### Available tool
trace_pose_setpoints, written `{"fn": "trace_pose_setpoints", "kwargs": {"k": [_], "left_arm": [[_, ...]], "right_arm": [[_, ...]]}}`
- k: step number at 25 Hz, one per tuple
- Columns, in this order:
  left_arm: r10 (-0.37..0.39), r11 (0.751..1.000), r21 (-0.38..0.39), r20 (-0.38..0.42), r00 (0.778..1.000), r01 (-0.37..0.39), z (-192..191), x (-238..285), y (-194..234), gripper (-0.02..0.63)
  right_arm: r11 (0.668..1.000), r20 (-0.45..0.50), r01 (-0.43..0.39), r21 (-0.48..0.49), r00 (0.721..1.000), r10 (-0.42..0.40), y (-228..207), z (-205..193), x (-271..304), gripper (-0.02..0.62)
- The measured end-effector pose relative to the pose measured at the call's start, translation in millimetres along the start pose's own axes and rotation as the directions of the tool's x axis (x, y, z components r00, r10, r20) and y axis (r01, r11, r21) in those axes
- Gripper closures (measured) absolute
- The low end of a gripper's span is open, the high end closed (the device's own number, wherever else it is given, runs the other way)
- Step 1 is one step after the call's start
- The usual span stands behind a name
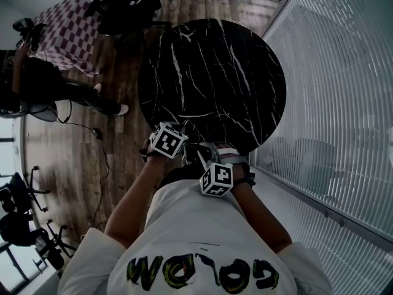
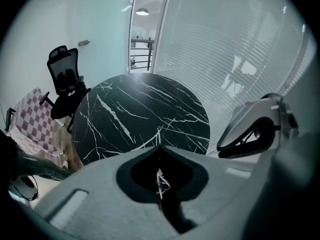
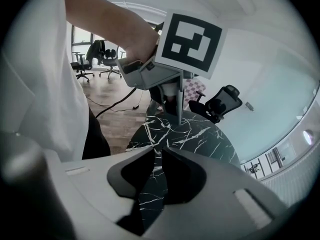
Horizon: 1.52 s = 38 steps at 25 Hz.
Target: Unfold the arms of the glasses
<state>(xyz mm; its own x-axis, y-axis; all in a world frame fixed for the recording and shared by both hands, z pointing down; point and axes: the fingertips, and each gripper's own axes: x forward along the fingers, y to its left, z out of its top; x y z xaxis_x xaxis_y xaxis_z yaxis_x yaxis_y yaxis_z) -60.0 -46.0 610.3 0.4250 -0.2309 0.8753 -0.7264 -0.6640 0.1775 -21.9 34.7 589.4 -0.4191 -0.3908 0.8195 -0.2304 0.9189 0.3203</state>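
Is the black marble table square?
No, in the head view the black marble table has a round top.

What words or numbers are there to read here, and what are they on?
"GOLD": big letters on the shirt, read roughly; the letters left of them are unclear.
Small line above them: too small to read.
Cubes: black-and-white squares only, no words.

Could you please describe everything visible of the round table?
The table is round, its black marble-look top veined in white. It stands level on a wood floor beside a slatted wall. Nothing shows on its visible top. The left gripper and right gripper hover over its near edge, apparently not touching.
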Motion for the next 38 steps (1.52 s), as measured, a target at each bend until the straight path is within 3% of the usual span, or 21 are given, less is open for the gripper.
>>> {"fn": "trace_pose_setpoints", "kwargs": {"k": [7, 11, 17, 22, 30, 38], "left_arm": [[-0.002, 1.0, -0.002, 0.012, 1.0, 0.002, 4, -5, -6, 0.604], [0.012, 0.999, -0.041, 0.022, 1.0, -0.011, 5, -6, 0, 0.604], [0.02, 0.997, -0.072, 0.03, 0.999, -0.017, 5, -6, 2, 0.604], [-0.006, 0.995, -0.103, 0.025, 1.0, 0.008, 2, -7, 0, 0.604], [-0.005, 0.99, -0.138, 0.025, 1.0, 0.009, 0, 2, 0, 0.604], [0.009, 0.988, -0.155, 0.039, 0.999, -0.003, 8, 4, 3, 0.603]], "right_arm": [[0.99, -0.118, 0.046, -0.136, 0.991, -0.062, 0, -3, -1, 0.54], [0.984, -0.139, 0.053, -0.173, 0.987, -0.078, 4, 3, -2, 0.551], [0.991, -0.166, 0.032, -0.131, 0.985, -0.054, 9, -2, 1, 0.551], [0.99, -0.179, 0.084, -0.11, 0.978, -0.102, -6, -7, 1, 0.551], [0.987, -0.116, 0.144, -0.069, 0.982, -0.151, -18, 1, -6, 0.528], [0.989, -0.143, 0.118, -0.092, 0.981, -0.131, -14, 1, -2, 0.502]]}}
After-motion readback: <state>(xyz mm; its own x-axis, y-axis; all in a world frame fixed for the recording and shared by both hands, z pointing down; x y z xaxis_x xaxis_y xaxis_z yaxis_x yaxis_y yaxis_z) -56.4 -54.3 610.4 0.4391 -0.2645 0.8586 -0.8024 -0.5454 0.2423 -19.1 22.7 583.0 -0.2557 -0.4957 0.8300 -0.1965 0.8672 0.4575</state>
